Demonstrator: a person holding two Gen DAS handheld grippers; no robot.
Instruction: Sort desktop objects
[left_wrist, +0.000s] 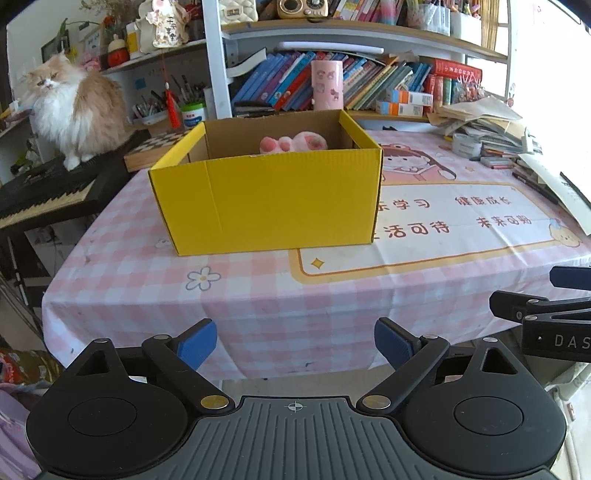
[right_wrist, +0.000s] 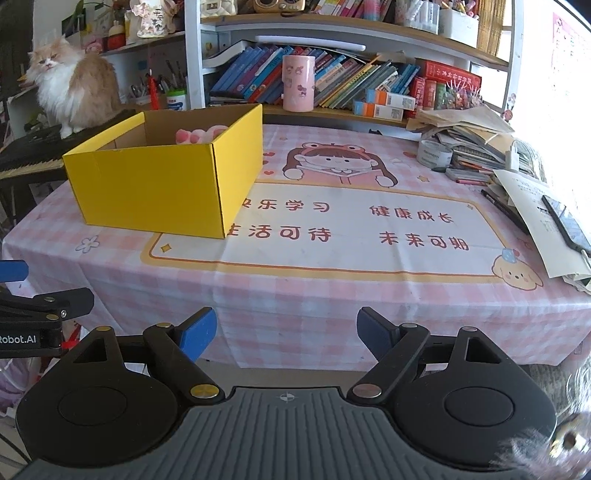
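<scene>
Both my left gripper and right gripper hover off the near worktop edge, jaws wide and empty. A pink plush toy, likely soft and light, lies inside the yellow box far left. I judge the tape roll, far right, stiff and light; grip across its wall.

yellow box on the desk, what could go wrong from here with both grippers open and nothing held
The yellow box sits near the table's left edge; a push might slide it off. The cat beside it could step in. The paper pile looks loose and may topple if grabbed.
</scene>
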